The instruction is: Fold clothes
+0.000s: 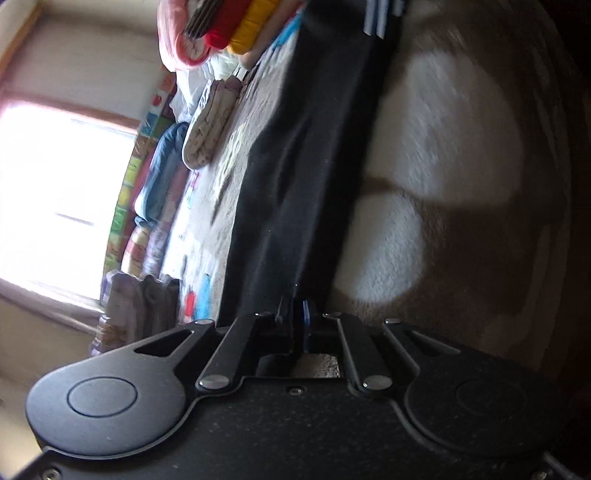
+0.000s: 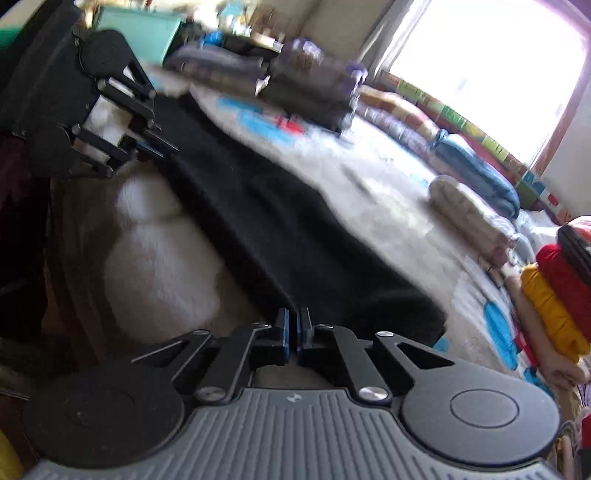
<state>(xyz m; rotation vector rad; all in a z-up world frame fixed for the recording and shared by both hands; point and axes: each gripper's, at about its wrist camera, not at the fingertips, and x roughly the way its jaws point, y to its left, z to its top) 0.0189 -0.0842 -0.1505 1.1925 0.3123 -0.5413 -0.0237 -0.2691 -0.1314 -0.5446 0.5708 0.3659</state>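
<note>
A long black garment [image 2: 266, 218] is stretched between my two grippers above a beige patterned bed cover [image 2: 388, 206]. My right gripper [image 2: 294, 317] is shut on one end of the garment at the bottom of the right wrist view. My left gripper [image 2: 151, 147] shows at the upper left of that view, shut on the other end. In the left wrist view the left gripper [image 1: 295, 308] pinches the black garment [image 1: 295, 166], which runs away from it toward blue and white fingertips [image 1: 376, 16] at the top.
A stack of folded clothes, red and yellow [image 2: 554, 295], lies at the right; it also shows in the left wrist view [image 1: 236, 26]. Rolled blankets and pillows [image 2: 472, 173] line the wall under a bright window [image 2: 487, 66]. Dark folded piles [image 2: 306, 88] sit at the far end.
</note>
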